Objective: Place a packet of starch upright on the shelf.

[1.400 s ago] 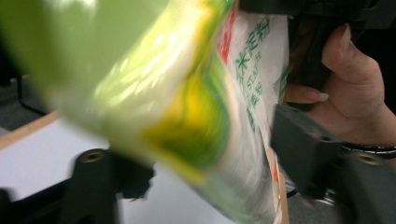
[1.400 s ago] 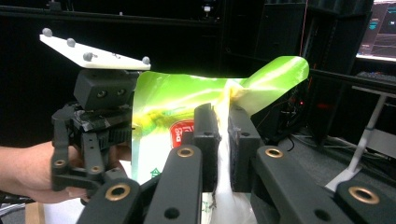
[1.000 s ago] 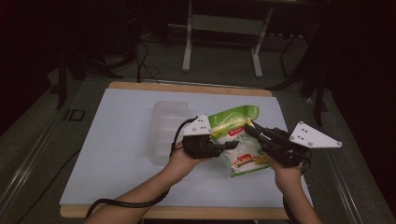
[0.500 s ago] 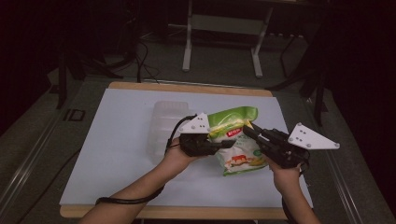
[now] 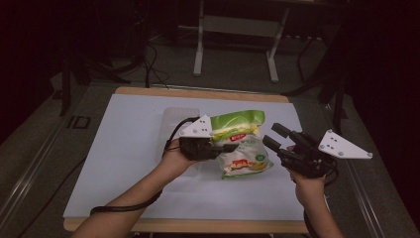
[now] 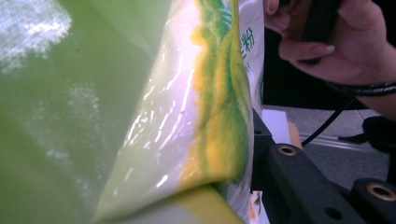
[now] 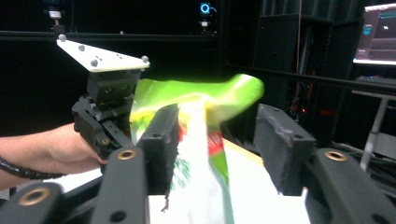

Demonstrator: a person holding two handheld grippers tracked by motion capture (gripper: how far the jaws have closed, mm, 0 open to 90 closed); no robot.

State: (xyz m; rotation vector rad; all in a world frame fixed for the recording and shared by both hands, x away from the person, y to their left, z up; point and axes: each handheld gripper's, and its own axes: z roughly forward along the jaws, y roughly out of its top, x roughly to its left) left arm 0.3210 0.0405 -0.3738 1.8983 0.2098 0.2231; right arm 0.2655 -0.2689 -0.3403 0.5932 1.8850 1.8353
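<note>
Now, snack bag [image 5: 241, 143] pinched in left gripper [image 5: 224, 147] fingers; right gripper [image 5: 273, 137] (parted) apart

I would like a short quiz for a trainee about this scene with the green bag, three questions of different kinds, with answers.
1. True or false: the left hand-held gripper is shut on the green bag.
2. Choose one: the right hand-held gripper is (A) clamped on the bag, (B) open, with its jaws apart from the bag, (C) lying on the white board.
3. Which thing lies on the board behind the person's left hand?

Key:
1. True.
2. B. Its jaws have just been opening.
3. A clear plastic container.
</note>
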